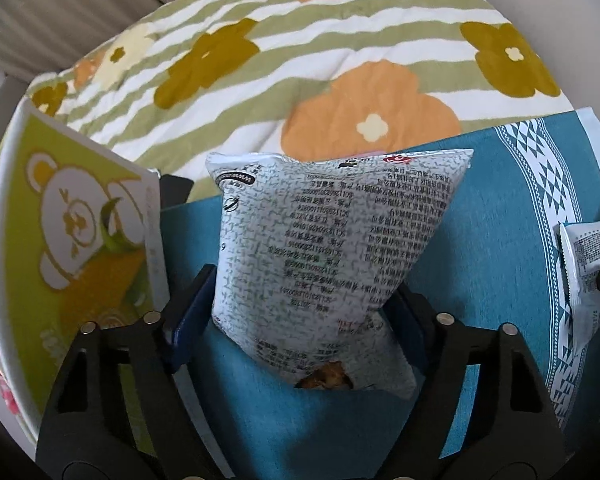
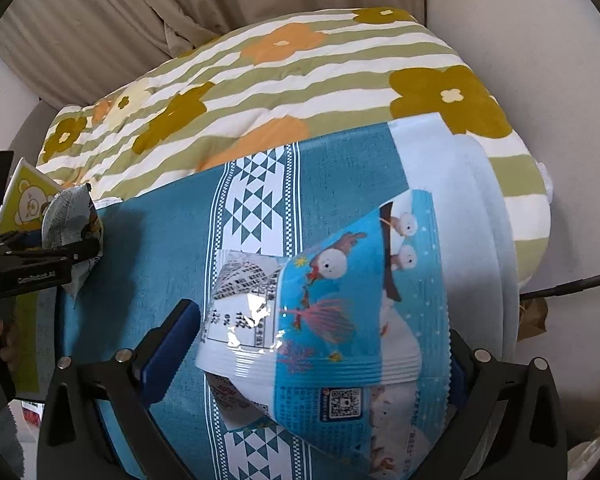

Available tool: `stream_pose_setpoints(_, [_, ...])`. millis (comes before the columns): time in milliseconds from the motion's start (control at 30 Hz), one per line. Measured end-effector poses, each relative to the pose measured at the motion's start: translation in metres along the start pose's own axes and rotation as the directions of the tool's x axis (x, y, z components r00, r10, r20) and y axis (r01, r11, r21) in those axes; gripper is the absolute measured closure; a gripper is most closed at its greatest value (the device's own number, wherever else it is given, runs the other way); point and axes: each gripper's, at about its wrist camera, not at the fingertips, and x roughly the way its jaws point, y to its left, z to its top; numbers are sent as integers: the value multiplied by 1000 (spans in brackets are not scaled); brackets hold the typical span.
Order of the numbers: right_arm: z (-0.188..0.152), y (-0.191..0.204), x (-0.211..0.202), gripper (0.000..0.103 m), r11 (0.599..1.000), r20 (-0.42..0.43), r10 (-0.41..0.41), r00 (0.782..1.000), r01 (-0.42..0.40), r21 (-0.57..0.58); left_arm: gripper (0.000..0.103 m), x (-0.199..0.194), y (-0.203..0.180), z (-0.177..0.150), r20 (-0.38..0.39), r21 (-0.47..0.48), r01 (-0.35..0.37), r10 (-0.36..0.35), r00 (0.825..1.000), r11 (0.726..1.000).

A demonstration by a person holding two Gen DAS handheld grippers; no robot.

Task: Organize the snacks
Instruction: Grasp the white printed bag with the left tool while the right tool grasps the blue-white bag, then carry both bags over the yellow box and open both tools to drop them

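- Left tongs (image 1: pixel 300 312) were clamped on the white printed snack bag (image 1: pixel 324 248); both pads pressed its lower part, and the bag stuck out ahead.
- Right tongs (image 2: pixel 324 344) stood wider around the blue cartoon snack packet (image 2: pixel 340 320); the far pad was hidden, so the grip couldn't be confirmed.
- Teal cloth (image 1: pixel 500 208) lay under both; the green bear box (image 1: pixel 80 216) sat just left of the left tongs.
- Step looked like pick-up; next probably called for lifting the bag into the box.
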Motion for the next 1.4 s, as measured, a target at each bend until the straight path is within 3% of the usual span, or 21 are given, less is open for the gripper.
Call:
stream_pose_setpoints(133, [1, -2, -1, 1, 1000, 4, 11, 1000, -11, 0, 40, -2, -1, -2, 13, -4, 10, -10, 1000, 1000])
stream_pose_setpoints(233, [2, -3, -2, 6, 1000, 4, 15, 1000, -15, -7, 42, -6, -2, -4, 21, -4, 23, -23, 1000, 1000])
stream_pose_setpoints(367, [1, -4, -4, 11, 1000, 4, 21, 1000, -21, -16, 43, -14, -6, -9, 28, -1, 41, -41, 999, 999])
stream_pose_setpoints(567, [1, -1, -9, 33, 999, -1, 33, 999, -33, -30, 43, -44, -13, -19, 68, 3, 77, -77, 995, 997])
stream_pose_setpoints(800, [6, 19, -35, 34, 996, 37, 65, 997, -63, -65, 43, -102, 0, -30, 163, -8, 123, -120, 979, 992])
stream_pose_setpoints(1033, [21, 78, -74, 34, 980, 102, 147, 984, -132, -147, 43, -160, 54, -40, 273, -33, 120, -107, 956, 992])
stream_pose_setpoints(1167, [29, 131, -98, 34, 963, 140, 212, 967, -182, -199, 43, -182, 100, -48, 312, -60, 96, -72, 947, 994])
stream_pose_setpoints(1400, [35, 227, -115, 34, 928, 156, 315, 936, -269, -256, 43, -195, 184, -58, 345, -107, 69, -28, 938, 992])
